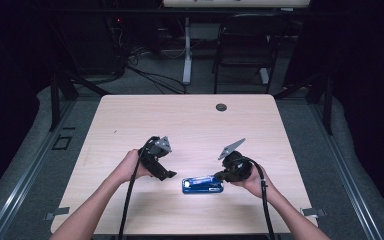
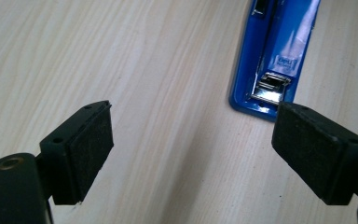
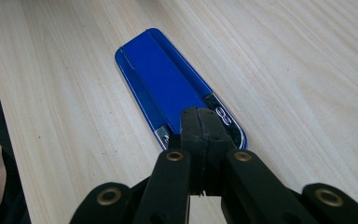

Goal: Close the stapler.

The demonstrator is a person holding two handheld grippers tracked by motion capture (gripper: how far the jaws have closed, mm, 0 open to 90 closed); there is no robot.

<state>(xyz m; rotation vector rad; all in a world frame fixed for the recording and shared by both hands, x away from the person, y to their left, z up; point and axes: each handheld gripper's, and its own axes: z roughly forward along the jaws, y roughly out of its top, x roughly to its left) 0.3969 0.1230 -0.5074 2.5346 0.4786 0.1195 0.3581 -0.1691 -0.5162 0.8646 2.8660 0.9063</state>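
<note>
Stapler: blue plastic stapler [image 1: 203, 184] with a shiny metal staple channel, lying flat near the front edge of the pale wood-grain surface [image 1: 190, 125], between my two hands, long axis across the table.
Stapler detail: in the left gripper view its end [image 2: 270, 60] shows an exposed metal part and a white brand label; it looks opened or lying base-up, I cannot tell which.
Right tongs: my right tongs [image 1: 220, 176] are pressed together at the stapler's right end; in the right gripper view the closed tips [image 3: 200, 128] sit over the rounded end of the blue body [image 3: 168, 88]. Whether they pinch a thin edge or just rest on it, I cannot tell.
Left tongs: my left tongs [image 1: 167, 175] stand wide apart just left of the stapler, nothing between the pads [image 2: 91, 144]; the stapler's end lies just beyond the far pad.
Step in hand, as I judge it: steady the stapler with the right while the left comes in to take the other end.
Doing it well: I would keep the right hand still, line the left pads up on both long sides, low to the surface, and close squarely so the smooth plastic does not skid or pivot.
Risk: a skewed bite may push the stapler out from under the right tips.
</note>
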